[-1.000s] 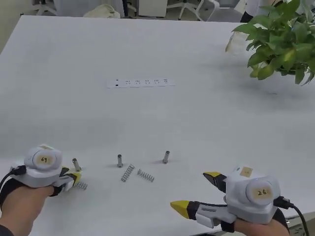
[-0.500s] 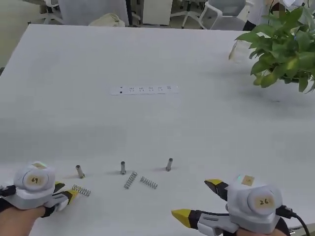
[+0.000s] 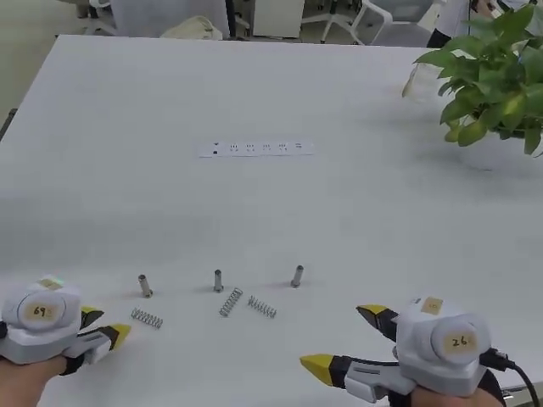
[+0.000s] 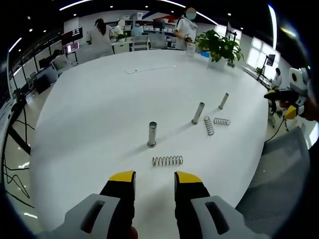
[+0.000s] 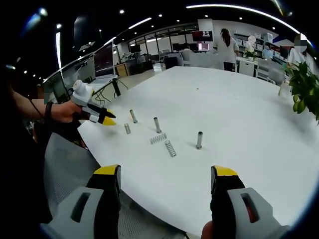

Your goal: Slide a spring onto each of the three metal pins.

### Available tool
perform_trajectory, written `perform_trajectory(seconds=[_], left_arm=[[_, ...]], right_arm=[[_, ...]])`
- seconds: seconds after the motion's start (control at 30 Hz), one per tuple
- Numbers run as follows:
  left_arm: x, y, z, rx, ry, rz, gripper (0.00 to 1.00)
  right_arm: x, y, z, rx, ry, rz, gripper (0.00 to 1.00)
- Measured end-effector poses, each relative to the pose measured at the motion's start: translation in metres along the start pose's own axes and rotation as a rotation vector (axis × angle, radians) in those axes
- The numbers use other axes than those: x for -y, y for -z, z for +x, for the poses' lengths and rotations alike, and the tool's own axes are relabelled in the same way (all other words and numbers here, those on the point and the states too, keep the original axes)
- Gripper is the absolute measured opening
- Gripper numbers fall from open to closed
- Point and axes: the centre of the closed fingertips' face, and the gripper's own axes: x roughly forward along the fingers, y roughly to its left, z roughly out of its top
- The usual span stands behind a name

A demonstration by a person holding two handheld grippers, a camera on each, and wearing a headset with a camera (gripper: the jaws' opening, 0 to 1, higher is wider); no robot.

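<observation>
Though edge-near, right tongs [image 3: 336, 337] agape.

A white power strip [image 3: 256, 149] is lying flat in the middle of the white tabletop [image 3: 170, 212]. A green plant [image 3: 496, 68] is sitting near its far right corner.

I see a wide white bench [image 3: 254, 85] with a white power strip [image 3: 256, 149] lying flat on it and a leafy potted plant [image 3: 494, 66] at its far right. Beyond its far edge stand office chairs [image 3: 375, 15]; in the right gripper view, monitors [image 5: 102, 59] sit under ceiling light strips [image 5: 234, 6]
</observation>
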Motion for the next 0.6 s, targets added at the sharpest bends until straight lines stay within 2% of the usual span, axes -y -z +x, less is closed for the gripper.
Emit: perform_trajectory(seconds=[0.27,0.33,0.6], left_arm=[[-0.001,0.004,-0.016,0.025,-0.005,-0.018,0.29],[-0.006,0.003,-0.019,0.033,-0.005,-0.023,0.30],[-0.007,0.006,-0.023,0.040,-0.006,-0.019,0.34]], right_arm=[[-0.001,0.001,0.000,-0.005,-0.004,-0.002,0.73],[-0.001,0.002,0.001,-0.007,-0.006,-0.005,0.73],[-0.003,0.000,0.003,-0.009,-0.015,-0.012,0.73]])
